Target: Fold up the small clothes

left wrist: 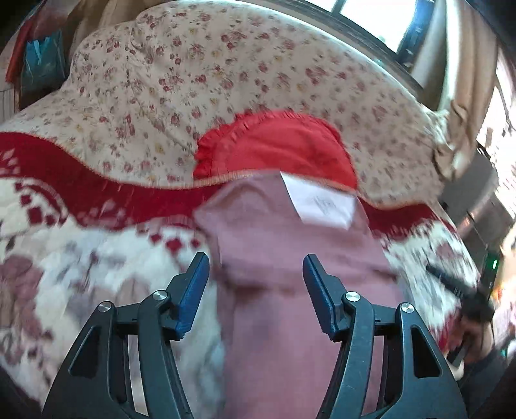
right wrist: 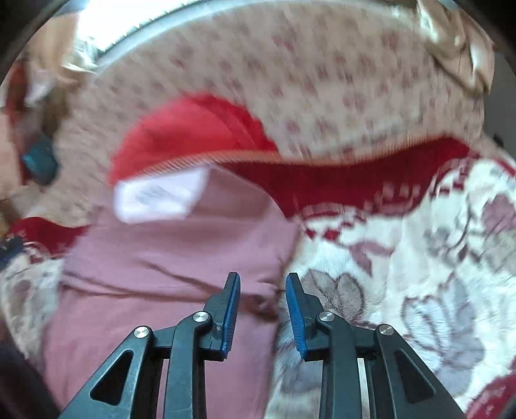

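A dusty pink garment (left wrist: 290, 258) lies folded on a patterned blanket, with a white label (left wrist: 322, 206) at its far edge. My left gripper (left wrist: 256, 267) hovers over the garment's near left part, open, nothing between its blue pads. In the right wrist view the same pink garment (right wrist: 167, 258) and its white label (right wrist: 158, 196) lie to the left. My right gripper (right wrist: 262, 283) is over the garment's right edge, its jaws a little apart and holding no cloth. A red frilled garment (left wrist: 277, 151) lies just beyond the pink one.
A white, red and mauve flower blanket (right wrist: 403, 258) covers the surface, with a beige floral sheet (left wrist: 193, 80) behind it. A window (left wrist: 371, 19) and a beige curtain (left wrist: 461, 96) are at the back right. A blue bag (left wrist: 42, 64) hangs far left. Both views are motion-blurred.
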Demonstrator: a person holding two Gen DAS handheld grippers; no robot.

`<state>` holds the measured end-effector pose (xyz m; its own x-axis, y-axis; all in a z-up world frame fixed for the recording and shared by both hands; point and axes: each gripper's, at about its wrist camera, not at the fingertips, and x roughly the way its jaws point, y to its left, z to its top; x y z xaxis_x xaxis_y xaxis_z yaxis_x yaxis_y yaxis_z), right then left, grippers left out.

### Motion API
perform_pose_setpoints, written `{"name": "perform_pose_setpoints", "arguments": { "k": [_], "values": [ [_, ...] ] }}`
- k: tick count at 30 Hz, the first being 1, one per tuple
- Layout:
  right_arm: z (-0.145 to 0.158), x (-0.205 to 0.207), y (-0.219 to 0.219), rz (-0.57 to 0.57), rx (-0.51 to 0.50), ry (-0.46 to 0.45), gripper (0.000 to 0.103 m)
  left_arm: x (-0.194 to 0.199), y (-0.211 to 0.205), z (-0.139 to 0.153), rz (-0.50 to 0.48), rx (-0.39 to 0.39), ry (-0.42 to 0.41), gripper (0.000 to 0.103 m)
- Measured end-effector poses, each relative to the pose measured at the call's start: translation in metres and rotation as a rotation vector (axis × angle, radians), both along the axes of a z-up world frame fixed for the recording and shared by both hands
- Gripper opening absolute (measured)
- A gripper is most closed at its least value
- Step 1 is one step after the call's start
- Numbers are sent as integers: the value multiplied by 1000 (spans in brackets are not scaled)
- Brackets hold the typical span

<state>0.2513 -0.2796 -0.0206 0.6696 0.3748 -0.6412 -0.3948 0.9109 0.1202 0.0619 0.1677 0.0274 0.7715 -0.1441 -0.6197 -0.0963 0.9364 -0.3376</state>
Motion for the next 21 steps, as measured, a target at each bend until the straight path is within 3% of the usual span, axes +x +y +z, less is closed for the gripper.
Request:
{"name": "perform_pose_setpoints", "arguments": {
  "k": [3,7,9,12,14,21],
  "values": [
    [11,-63,-12,13,25,-49,28,-42,-7,-19,-46,9,67,60],
    [-2,-123,-29,-10,45,-10,28,-100,-21,-68,-103,-38,224,60],
    [-20,-149,-43,-68,67,35,31,-123,-30,-95,-90,-67,317,60],
    [-59,-179,-56,-136,92,179,35,-139,-45,-136,-43,-119,488,59],
    [-74,-193,-54,-152,74,238,35,-135,-55,-139,-47,-51,489,59],
    [-95,-207,-44,-183,-26,290,35,-118,-53,-171,8,-78,561,59]
  ]
}}
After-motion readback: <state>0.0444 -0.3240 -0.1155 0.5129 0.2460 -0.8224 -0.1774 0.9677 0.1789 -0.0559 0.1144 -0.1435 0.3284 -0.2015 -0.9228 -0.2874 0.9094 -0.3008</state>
